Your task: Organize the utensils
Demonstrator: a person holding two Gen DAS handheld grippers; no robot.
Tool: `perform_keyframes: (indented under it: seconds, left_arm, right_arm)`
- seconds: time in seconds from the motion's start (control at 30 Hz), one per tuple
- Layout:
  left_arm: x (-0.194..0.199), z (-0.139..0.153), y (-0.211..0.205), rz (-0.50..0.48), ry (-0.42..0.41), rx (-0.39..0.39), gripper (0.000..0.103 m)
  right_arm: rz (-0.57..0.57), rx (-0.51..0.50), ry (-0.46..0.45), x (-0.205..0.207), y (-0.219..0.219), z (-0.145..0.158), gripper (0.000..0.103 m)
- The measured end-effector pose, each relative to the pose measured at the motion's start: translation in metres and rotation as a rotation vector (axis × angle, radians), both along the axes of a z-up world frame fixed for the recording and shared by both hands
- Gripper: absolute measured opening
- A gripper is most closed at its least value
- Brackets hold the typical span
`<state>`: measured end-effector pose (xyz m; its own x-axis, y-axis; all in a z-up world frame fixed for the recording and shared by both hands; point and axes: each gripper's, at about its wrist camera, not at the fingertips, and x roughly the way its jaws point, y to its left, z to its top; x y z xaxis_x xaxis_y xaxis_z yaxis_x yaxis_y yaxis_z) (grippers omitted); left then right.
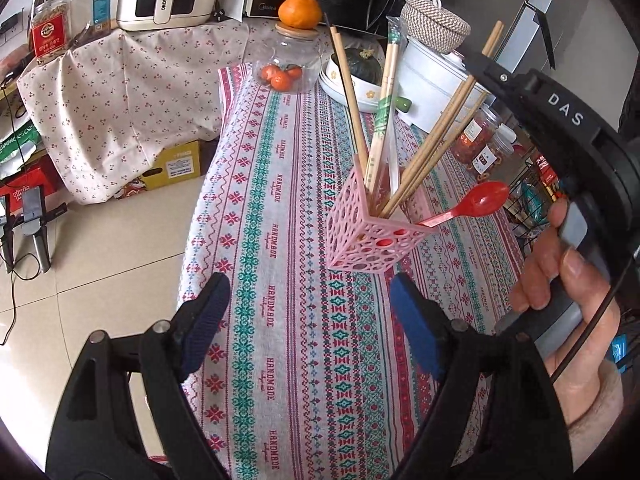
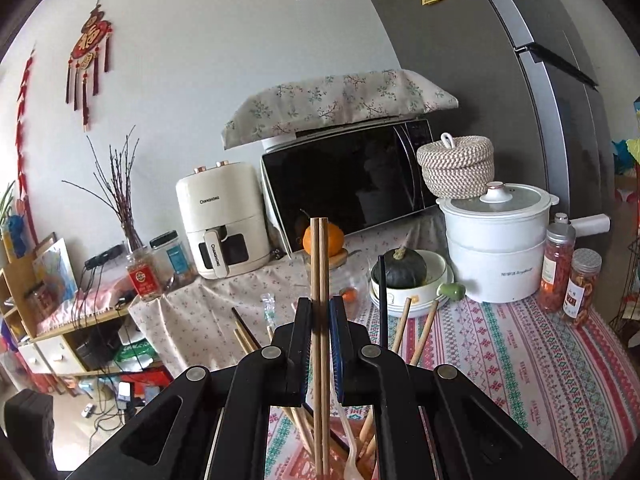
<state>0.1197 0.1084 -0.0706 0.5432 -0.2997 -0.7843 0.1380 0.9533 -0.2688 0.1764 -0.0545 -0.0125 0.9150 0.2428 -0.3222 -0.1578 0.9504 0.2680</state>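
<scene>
Pink lattice holder (image 1: 370, 226) stands on the patterned tablecloth (image 1: 280, 240), mid-table, packed with wooden chopsticks (image 1: 436, 140), one plastic-wrapped pair (image 1: 385, 112) and a red spoon (image 1: 472, 202) leaning out over its right rim. Our left gripper (image 1: 308, 316) hangs above the cloth just short of the holder, jaws spread wide, nothing between the blue pads (image 1: 416, 332). Our right gripper (image 2: 319, 344) sits over the holder, jaws nearly closed and clamped on a pair of wooden chopsticks (image 2: 320, 264) held upright; their lower ends run down among the other sticks and a clear plastic spoon (image 2: 352, 452) below. We can't tell from the right wrist view whether those tips touch the holder floor. Behind on the table: glass jar (image 1: 294, 62) of oranges, white pot (image 2: 496, 248), squash in a bowl (image 2: 412, 284).
</scene>
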Motion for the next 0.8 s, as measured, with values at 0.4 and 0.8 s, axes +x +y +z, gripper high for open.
perform_keyframes:
  seconds: [0.4,0.8]
  left_arm:
    - [-0.007,0.005,-0.013,0.037,-0.059,0.101,0.097]
    - [-0.053,0.041,-0.044,0.163,-0.149,0.199,0.102]
  right_arm:
    - [-0.020,-0.067,0.018,-0.030,-0.034,0.027,0.076]
    - [-0.122,-0.251,0.151,-0.115,-0.092,0.045,0.103]
